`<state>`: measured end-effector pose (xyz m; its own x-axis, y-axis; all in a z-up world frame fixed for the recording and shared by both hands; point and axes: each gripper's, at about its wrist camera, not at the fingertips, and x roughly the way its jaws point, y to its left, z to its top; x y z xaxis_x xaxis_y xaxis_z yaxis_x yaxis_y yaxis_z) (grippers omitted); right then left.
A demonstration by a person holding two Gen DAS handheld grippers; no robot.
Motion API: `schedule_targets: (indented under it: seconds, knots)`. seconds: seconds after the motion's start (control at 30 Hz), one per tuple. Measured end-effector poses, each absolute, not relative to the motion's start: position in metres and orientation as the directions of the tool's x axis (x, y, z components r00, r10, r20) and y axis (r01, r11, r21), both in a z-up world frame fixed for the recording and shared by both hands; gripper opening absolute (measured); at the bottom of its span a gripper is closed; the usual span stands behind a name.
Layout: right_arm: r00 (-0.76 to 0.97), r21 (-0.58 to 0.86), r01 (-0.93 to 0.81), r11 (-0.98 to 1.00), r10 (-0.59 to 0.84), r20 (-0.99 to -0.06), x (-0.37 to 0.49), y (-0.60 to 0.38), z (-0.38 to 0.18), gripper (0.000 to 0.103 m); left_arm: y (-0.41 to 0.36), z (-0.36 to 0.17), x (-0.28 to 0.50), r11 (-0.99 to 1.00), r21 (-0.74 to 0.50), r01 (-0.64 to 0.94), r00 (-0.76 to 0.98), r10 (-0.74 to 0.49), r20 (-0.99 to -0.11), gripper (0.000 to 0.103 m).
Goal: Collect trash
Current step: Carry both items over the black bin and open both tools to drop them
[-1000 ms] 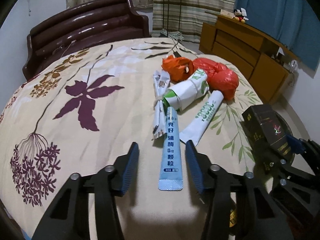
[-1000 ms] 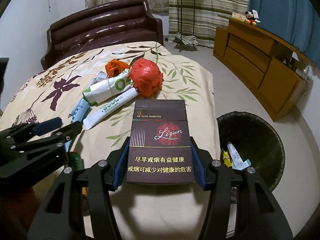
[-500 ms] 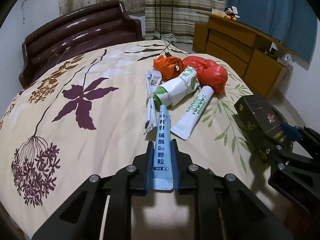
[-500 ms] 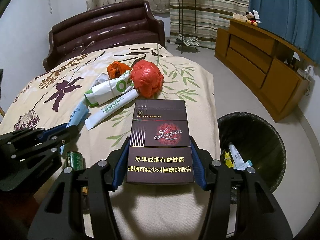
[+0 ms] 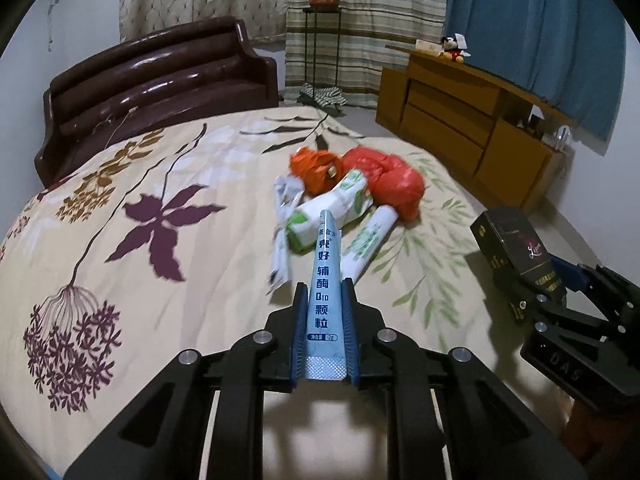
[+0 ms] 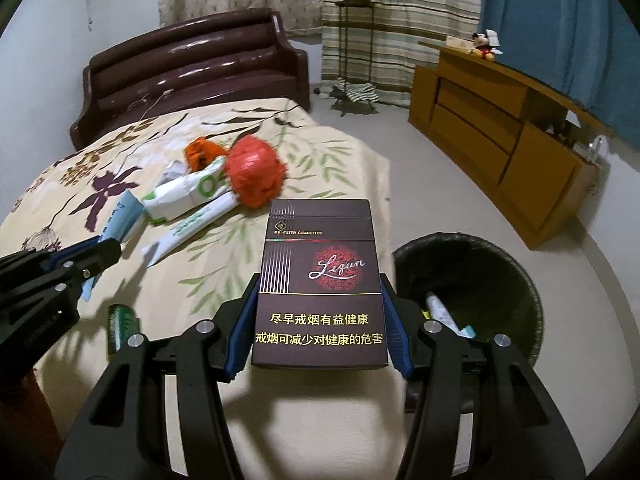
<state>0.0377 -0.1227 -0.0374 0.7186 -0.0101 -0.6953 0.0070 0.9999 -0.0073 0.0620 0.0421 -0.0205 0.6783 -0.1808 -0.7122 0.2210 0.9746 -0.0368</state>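
Note:
My left gripper (image 5: 324,304) is shut on a light blue sachet (image 5: 325,280) and holds it above the floral bedspread (image 5: 160,280). My right gripper (image 6: 320,300) is shut on a dark cigarette box (image 6: 320,276), held above the bed's right edge beside a black trash bin (image 6: 480,276). On the bed lie a red plastic bag (image 5: 396,184), an orange bag (image 5: 316,166), a green-and-white wrapper (image 5: 332,208), a white tube (image 5: 368,236) and a thin silver wrapper (image 5: 282,224). The right gripper with the box shows in the left wrist view (image 5: 516,248).
A small green can (image 6: 120,326) lies near the bed's front edge. The bin holds some trash (image 6: 440,314). A brown headboard (image 5: 152,84) is at the far end. A wooden dresser (image 6: 500,136) stands along the right wall.
My left gripper closed on the blue sachet and lifted it off the bedspread. The right gripper kept hold of the cigarette box and rose slightly.

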Motion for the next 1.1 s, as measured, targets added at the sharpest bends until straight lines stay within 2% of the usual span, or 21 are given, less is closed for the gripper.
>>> schedule_targets:
  seconds: [0.27, 0.53, 1.1]
  knots:
    - [0.729, -0.043, 0.105, 0.994, -0.106, -0.676, 0.037, -0.166, -0.031, 0.054, -0.006, -0.01, 0.068, 0.954, -0.047, 0.297, 0.69, -0.248, -0.679, 0.018]
    - [0.724, -0.068, 0.209, 0.976, -0.201, -0.66, 0.037, -0.216, -0.031, 0.054, -0.06, -0.016, 0.078, 0.93, -0.039, 0.366, 0.669, -0.292, -0.683, 0.018]
    - [0.704, -0.043, 0.284, 0.958, -0.239, -0.669, 0.037, -0.274, -0.048, 0.054, -0.134, -0.036, 0.093, 0.903, 0.019, 0.43, 0.643, -0.291, -0.709, 0.018]
